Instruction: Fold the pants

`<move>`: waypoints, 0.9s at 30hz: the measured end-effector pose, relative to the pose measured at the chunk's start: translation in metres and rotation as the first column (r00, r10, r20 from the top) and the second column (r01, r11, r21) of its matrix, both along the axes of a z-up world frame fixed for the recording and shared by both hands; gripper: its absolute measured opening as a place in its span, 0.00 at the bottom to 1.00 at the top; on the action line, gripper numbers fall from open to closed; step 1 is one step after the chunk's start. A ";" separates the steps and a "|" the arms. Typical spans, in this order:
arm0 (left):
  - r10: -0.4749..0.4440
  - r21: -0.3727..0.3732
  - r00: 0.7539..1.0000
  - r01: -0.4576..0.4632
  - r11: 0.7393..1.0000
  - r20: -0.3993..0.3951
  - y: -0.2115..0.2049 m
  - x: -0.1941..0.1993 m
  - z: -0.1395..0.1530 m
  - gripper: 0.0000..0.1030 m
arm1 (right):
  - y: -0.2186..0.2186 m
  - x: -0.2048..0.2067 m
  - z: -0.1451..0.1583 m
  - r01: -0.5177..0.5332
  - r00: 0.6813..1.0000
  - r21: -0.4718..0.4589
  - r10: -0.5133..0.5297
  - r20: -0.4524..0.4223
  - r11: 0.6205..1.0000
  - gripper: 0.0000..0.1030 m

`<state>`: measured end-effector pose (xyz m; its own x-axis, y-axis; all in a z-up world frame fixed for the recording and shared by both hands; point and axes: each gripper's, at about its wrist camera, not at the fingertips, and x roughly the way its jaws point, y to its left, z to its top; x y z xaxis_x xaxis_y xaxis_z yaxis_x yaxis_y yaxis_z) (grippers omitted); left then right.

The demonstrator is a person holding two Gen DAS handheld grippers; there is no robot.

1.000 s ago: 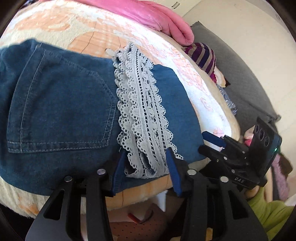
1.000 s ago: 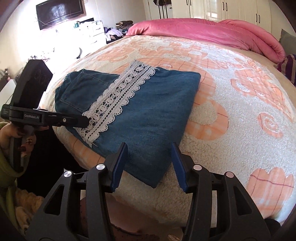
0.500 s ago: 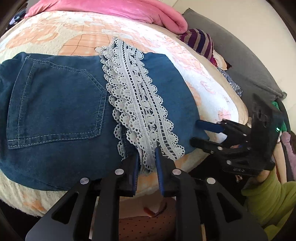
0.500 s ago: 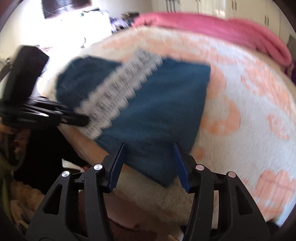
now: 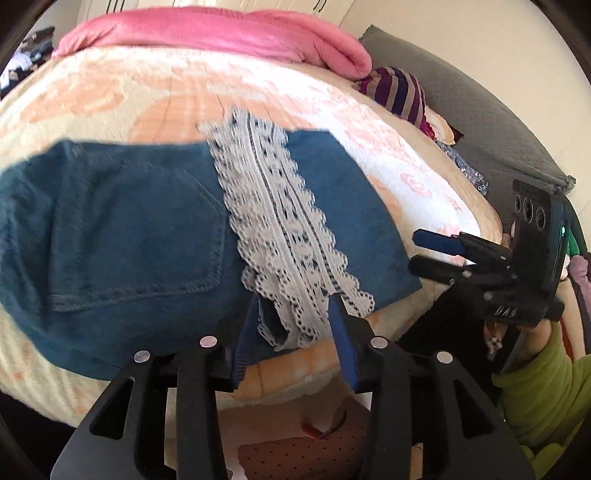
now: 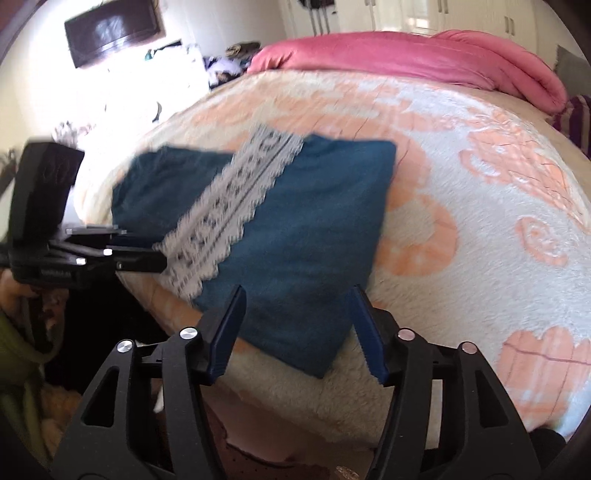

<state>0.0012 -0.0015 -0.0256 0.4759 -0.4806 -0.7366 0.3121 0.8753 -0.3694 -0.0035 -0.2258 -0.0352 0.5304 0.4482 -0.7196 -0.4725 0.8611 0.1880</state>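
Observation:
Folded blue denim pants (image 5: 129,229) with a white lace strip (image 5: 273,206) lie on the near edge of the bed. My left gripper (image 5: 293,321) is at the lace's near end. Its jaws are opening, and the lace hangs loose between them without being pressed. In the right wrist view the pants (image 6: 306,229) and lace (image 6: 236,199) show again. My right gripper (image 6: 297,314) straddles their near right corner, its jaws opening too, with the pads clear of the denim. Each gripper appears in the other's view: right gripper (image 5: 436,251), left gripper (image 6: 159,258).
The bed carries a peach and white fleece blanket (image 5: 147,92). A pink duvet (image 5: 221,33) lies along its far end, with a striped garment (image 5: 399,88) and a grey cushion (image 5: 480,122) to the right. A green sleeve (image 5: 546,387) holds the right gripper. A dark screen (image 6: 110,29) hangs on the wall.
The left jaws closed nearly together on the lace end half a second ago and have since spread apart. The right jaws have widened around the pants corner. The pants lie where they were.

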 end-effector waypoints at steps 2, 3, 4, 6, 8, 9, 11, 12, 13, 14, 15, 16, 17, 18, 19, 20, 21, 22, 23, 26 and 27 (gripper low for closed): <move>0.006 0.009 1.000 -0.006 1.000 0.022 0.001 -0.001 0.006 0.38 | -0.004 0.004 0.007 0.021 1.000 0.006 -0.021 0.008 1.000 0.57; 0.005 0.011 0.999 -0.006 1.000 0.035 0.001 -0.003 0.009 0.38 | -0.004 0.005 0.009 0.024 1.000 0.003 -0.024 0.016 1.000 0.57; 0.004 0.012 0.999 -0.004 1.000 0.043 0.001 -0.003 0.011 0.39 | -0.004 0.008 0.012 0.026 0.999 -0.001 -0.026 0.022 1.000 0.57; -0.004 0.017 0.999 0.003 1.000 0.051 -0.004 -0.002 0.015 0.39 | -0.003 0.014 0.016 0.029 0.999 -0.005 -0.029 0.026 1.000 0.58; -0.020 0.032 0.998 0.018 0.999 0.059 -0.010 -0.003 0.016 0.39 | 0.002 0.024 0.021 0.018 0.999 -0.008 -0.018 0.035 1.000 0.58; -0.025 0.037 0.998 0.023 0.999 0.060 -0.012 -0.002 0.015 0.39 | 0.006 0.030 0.024 0.004 0.999 -0.008 -0.003 0.041 1.000 0.58; -0.042 0.052 0.997 0.039 0.998 0.060 -0.020 -0.002 0.014 0.39 | 0.013 0.042 0.030 -0.010 0.999 -0.019 0.011 0.054 1.000 0.58; -0.047 0.062 0.997 0.043 0.997 0.062 -0.022 -0.003 0.012 0.39 | 0.018 0.047 0.033 -0.021 0.998 -0.027 0.023 0.061 0.999 0.58; -0.055 0.076 0.996 0.050 0.996 0.064 -0.025 -0.004 0.011 0.39 | 0.025 0.057 0.036 -0.038 0.997 -0.028 0.040 0.062 0.999 0.58; -0.058 0.087 0.996 0.052 0.995 0.065 -0.027 -0.003 0.010 0.39 | 0.033 0.067 0.038 -0.058 0.997 -0.019 0.059 0.051 0.998 0.58; -0.061 0.094 0.996 0.055 0.994 0.064 -0.028 -0.002 0.007 0.39 | 0.040 0.078 0.038 -0.083 0.996 -0.005 0.083 0.033 0.997 0.57; -0.061 0.095 0.997 0.056 0.994 0.054 -0.029 0.000 0.004 0.39 | 0.045 0.086 0.038 -0.095 0.995 -0.001 0.095 0.019 0.995 0.55; -0.057 0.095 0.997 0.053 0.994 0.044 -0.029 0.001 0.000 0.39 | 0.054 0.097 0.036 -0.111 0.994 -0.007 0.111 0.001 0.994 0.50; -0.054 0.096 0.998 0.050 0.994 0.036 -0.029 0.001 -0.003 0.39 | 0.063 0.107 0.033 -0.129 0.992 -0.014 0.129 -0.011 0.992 0.48; -0.049 0.097 0.998 0.046 0.994 0.028 -0.027 0.002 -0.006 0.39 | 0.072 0.117 0.032 -0.140 0.990 -0.024 0.139 -0.018 0.990 0.44; -0.045 0.096 0.999 0.043 0.994 0.021 -0.025 0.002 -0.009 0.39 | 0.081 0.125 0.031 -0.153 0.988 -0.033 0.152 -0.023 0.988 0.44; -0.043 0.094 0.999 0.041 0.995 0.019 -0.024 0.003 -0.009 0.39 | 0.087 0.130 0.030 -0.165 0.986 -0.037 0.164 -0.025 0.986 0.44; -0.041 0.096 0.999 0.039 0.995 0.021 -0.024 0.003 -0.009 0.39 | 0.097 0.138 0.029 -0.179 0.984 -0.044 0.178 -0.024 0.983 0.44; -0.039 0.101 0.999 0.037 0.994 0.022 -0.023 0.004 -0.010 0.39 | 0.105 0.145 0.029 -0.198 0.980 -0.052 0.197 -0.028 0.979 0.44; -0.035 0.097 0.999 0.033 0.995 0.016 -0.022 0.005 -0.011 0.39 | 0.131 0.168 0.014 -0.251 0.966 -0.113 0.242 -0.086 0.961 0.41; -0.035 0.097 0.999 0.034 0.995 0.015 -0.022 0.004 -0.011 0.39 | 0.135 0.173 0.008 -0.258 0.963 -0.134 0.245 -0.109 0.957 0.34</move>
<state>0.0057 -0.0230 -0.0370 0.4731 -0.4240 -0.7723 0.3481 0.8952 -0.2782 0.1691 -0.0913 -0.0270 0.3438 0.4456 -0.8266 -0.6642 0.7376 0.1214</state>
